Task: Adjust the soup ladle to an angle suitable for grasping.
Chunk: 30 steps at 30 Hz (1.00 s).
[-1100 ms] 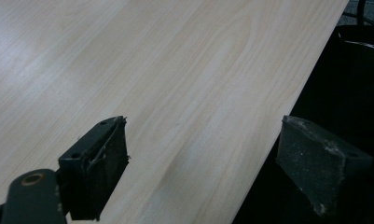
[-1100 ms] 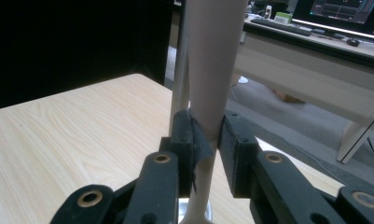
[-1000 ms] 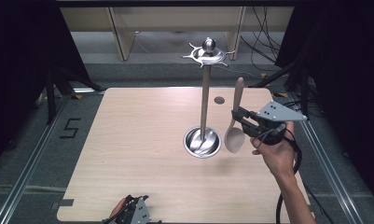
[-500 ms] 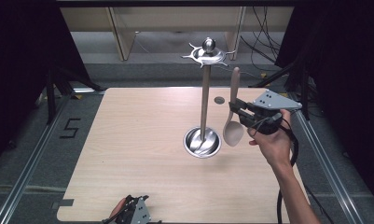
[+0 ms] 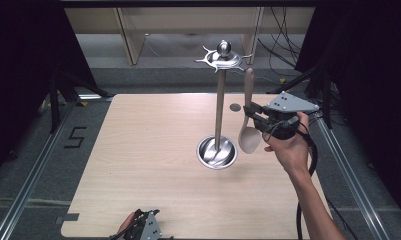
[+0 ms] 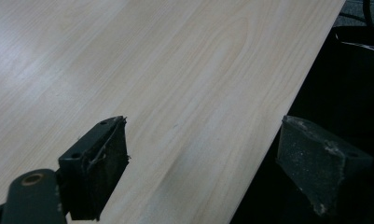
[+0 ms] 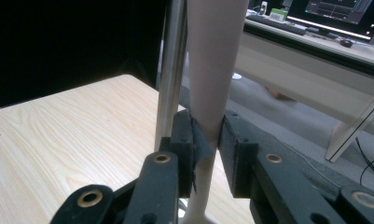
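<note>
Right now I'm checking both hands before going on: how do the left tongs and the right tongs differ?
The left tongs are open and hold nothing; the right tongs are shut on the spoon. The left tongs sit low at the table's near edge; the right tongs are raised beside the stand, with the spoon upright, bowl down. Both have black jaws and are hand-held.
</note>
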Each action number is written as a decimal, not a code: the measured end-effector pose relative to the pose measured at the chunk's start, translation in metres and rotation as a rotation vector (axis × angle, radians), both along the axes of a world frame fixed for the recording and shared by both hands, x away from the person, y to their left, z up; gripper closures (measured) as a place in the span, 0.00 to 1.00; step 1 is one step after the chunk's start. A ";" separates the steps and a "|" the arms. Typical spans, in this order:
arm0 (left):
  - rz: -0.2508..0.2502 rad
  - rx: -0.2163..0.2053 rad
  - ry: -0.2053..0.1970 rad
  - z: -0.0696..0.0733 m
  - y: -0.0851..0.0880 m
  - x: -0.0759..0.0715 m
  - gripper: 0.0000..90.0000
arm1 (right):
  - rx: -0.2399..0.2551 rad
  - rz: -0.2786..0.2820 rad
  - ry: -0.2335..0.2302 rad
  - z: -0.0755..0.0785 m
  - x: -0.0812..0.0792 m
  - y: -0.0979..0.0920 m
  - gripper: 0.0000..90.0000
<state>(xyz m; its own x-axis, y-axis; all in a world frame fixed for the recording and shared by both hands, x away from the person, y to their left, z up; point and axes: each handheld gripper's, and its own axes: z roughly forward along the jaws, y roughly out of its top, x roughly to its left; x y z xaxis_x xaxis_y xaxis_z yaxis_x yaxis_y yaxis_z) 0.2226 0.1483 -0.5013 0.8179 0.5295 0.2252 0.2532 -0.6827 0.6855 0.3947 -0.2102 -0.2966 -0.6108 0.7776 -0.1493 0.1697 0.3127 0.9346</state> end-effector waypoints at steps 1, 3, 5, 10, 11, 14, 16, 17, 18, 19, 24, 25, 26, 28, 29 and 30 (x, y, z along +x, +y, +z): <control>0.000 0.000 0.000 0.000 0.000 0.000 0.17 | 0.000 0.000 0.000 0.000 0.000 0.000 0.85; -0.001 0.000 0.000 0.000 0.000 0.000 0.17 | -0.003 0.003 -0.005 0.000 0.001 0.000 0.85; 0.000 0.000 0.000 0.000 0.000 0.000 0.17 | -0.003 0.008 0.001 0.001 0.003 0.000 0.85; 0.005 0.004 -0.007 0.000 0.000 0.000 0.17 | -0.020 0.011 -0.007 0.003 0.003 0.002 0.85; 0.005 -0.001 -0.005 0.000 0.000 0.000 0.17 | -0.019 0.013 -0.016 0.003 0.004 0.002 0.85; 0.004 -0.001 -0.008 0.000 0.000 0.000 0.17 | -0.015 0.007 -0.003 0.003 0.003 0.004 0.85; 0.005 0.001 -0.009 0.000 0.000 0.000 0.17 | -0.020 0.001 -0.005 0.004 0.004 0.004 0.85; 0.006 0.001 -0.008 0.000 0.000 0.000 0.17 | -0.028 0.002 -0.006 0.005 0.005 0.004 0.85; 0.005 0.003 -0.009 0.000 0.000 0.000 0.17 | -0.025 -0.001 -0.008 0.005 0.005 0.004 0.85; 0.004 0.004 -0.007 0.000 0.000 0.000 0.17 | -0.021 -0.003 0.013 0.005 0.005 0.005 0.85; 0.004 0.004 -0.008 0.000 0.000 0.000 0.17 | -0.040 -0.008 0.010 0.005 0.007 0.007 0.85; 0.004 0.004 -0.008 0.000 0.000 0.000 0.17 | -0.040 -0.008 0.010 0.005 0.007 0.007 0.85; 0.004 0.003 -0.007 0.000 0.000 0.000 0.17 | -0.048 -0.002 0.000 0.005 0.008 0.008 0.85; 0.004 0.005 -0.008 0.000 0.000 0.000 0.17 | -0.049 -0.006 0.007 0.004 0.008 0.009 0.85; 0.004 0.005 -0.007 0.000 0.000 0.000 0.17 | -0.050 -0.012 -0.003 0.003 0.009 0.010 0.85; 0.005 0.003 -0.009 0.000 0.000 0.000 0.17 | -0.054 -0.011 0.005 0.003 0.010 0.010 0.85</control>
